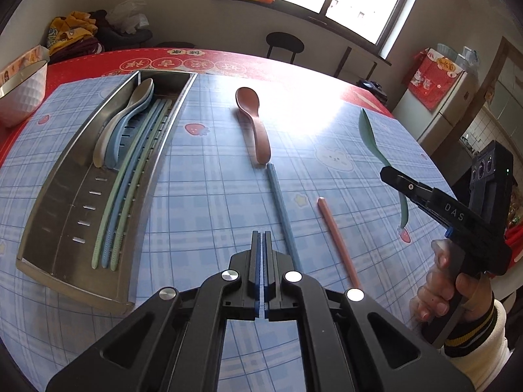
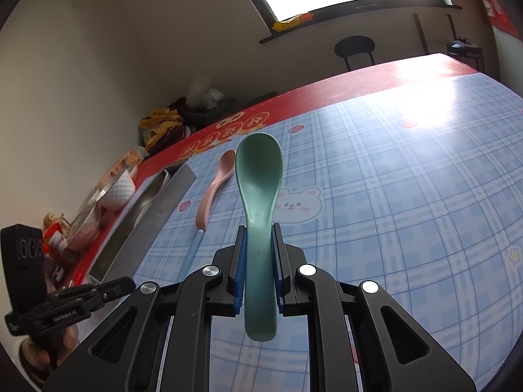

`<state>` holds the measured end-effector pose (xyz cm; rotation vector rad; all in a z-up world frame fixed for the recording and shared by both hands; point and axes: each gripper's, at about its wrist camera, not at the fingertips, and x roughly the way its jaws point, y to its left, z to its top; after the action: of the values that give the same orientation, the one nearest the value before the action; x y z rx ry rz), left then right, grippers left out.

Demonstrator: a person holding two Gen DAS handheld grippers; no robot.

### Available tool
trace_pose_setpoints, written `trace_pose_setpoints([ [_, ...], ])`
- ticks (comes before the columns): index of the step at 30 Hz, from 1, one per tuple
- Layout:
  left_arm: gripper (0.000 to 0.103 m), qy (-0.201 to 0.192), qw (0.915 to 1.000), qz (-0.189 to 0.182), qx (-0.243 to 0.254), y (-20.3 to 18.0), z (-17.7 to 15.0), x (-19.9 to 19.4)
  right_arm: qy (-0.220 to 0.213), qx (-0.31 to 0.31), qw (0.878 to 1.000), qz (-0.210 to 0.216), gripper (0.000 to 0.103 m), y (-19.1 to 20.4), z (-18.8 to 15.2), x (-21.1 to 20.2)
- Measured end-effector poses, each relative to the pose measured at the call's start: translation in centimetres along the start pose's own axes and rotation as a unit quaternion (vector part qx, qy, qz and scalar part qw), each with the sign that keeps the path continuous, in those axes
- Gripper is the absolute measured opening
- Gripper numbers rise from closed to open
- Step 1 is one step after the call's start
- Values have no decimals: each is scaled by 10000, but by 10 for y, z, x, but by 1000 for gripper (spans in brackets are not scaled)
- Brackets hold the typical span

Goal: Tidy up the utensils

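A steel utensil tray [image 1: 49, 209] at the left holds two spoons [image 1: 130, 121] and several chopsticks [image 1: 130, 189]. On the blue checked cloth lie a pink spoon [image 1: 253, 124], a blue chopstick [image 1: 282, 215] and a pink chopstick [image 1: 338, 238]. My left gripper [image 1: 261, 235] is shut and empty, just left of the blue chopstick. My right gripper [image 2: 260, 228] is shut on the handle of a green spoon [image 2: 260, 176], held above the cloth; it also shows in the left wrist view [image 1: 369, 130]. The tray [image 2: 147, 209] and pink spoon [image 2: 215, 186] lie to its left.
A white bowl [image 1: 19, 94] stands at the table's far left on the red cloth. Clothes and bags [image 1: 81, 32] are piled behind the table. A black stool [image 1: 284, 44] stands beyond the far edge. A fridge [image 1: 451, 98] is at the right.
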<state>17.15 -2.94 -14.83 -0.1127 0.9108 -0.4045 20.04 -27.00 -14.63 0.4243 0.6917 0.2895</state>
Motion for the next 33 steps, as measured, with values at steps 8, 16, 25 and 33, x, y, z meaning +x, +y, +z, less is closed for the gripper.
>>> trace_pose_setpoints([
  [8,11,326,9973,60,658,-40,-13,26,-46,53,9999,93,14,-3,0,-4],
  [16,11,244,9944,498,901,-49,-13,39,-81,111,9998,168,14,-5,0,-6],
  [25,8,131,9933,619,971,-51,-11,41,-111,159,9996,204,14,-8,-1,-9],
  [33,6,-234,9963,362,738,-46,-17,24,-131,225,9994,228,14,-10,-1,-11],
])
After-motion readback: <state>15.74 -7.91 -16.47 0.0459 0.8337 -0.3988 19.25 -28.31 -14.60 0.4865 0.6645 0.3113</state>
